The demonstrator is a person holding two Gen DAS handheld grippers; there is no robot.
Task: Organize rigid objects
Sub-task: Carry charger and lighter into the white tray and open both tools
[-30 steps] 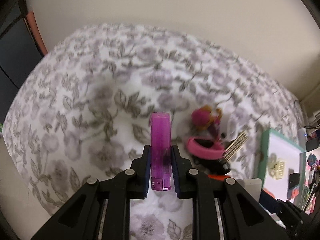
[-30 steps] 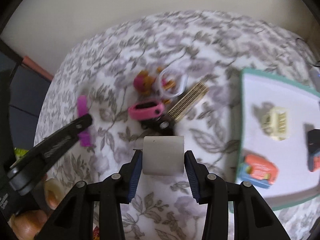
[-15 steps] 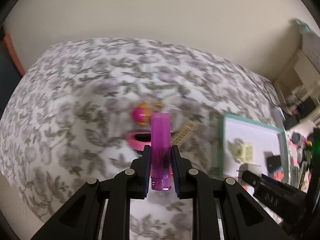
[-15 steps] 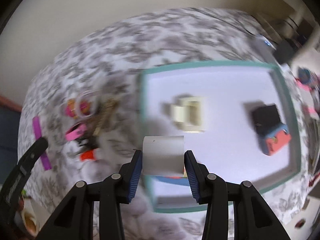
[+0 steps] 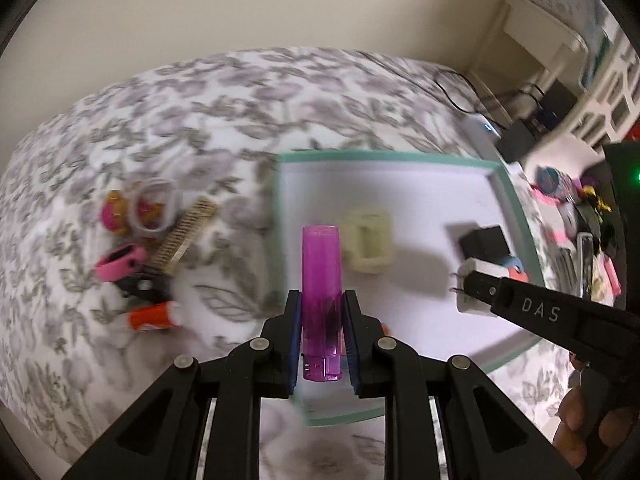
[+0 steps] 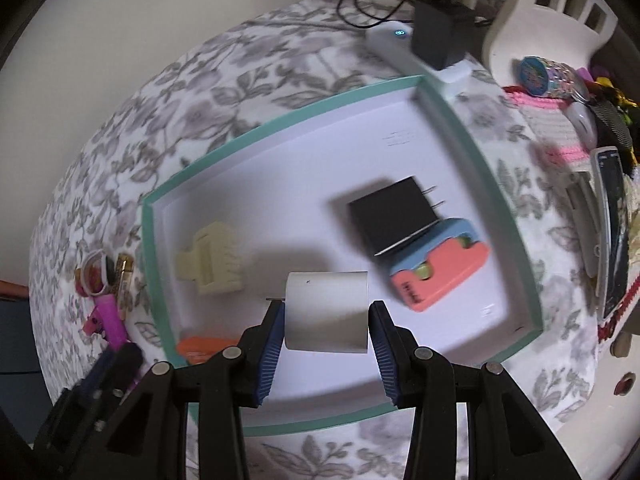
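Observation:
My left gripper is shut on a purple lighter and holds it above the near left part of the teal-rimmed white tray. My right gripper is shut on a white plug adapter above the tray; it also shows in the left wrist view. In the tray lie a cream hair claw, a black charger and a coral-and-blue box.
Left of the tray on the floral bedspread lies a pile: pink case, comb, clear ring, orange tube. A power strip with black adapter, a phone and clutter sit to the right.
Both grippers have swung right from the pile of loose objects to above the tray, each still holding its object.

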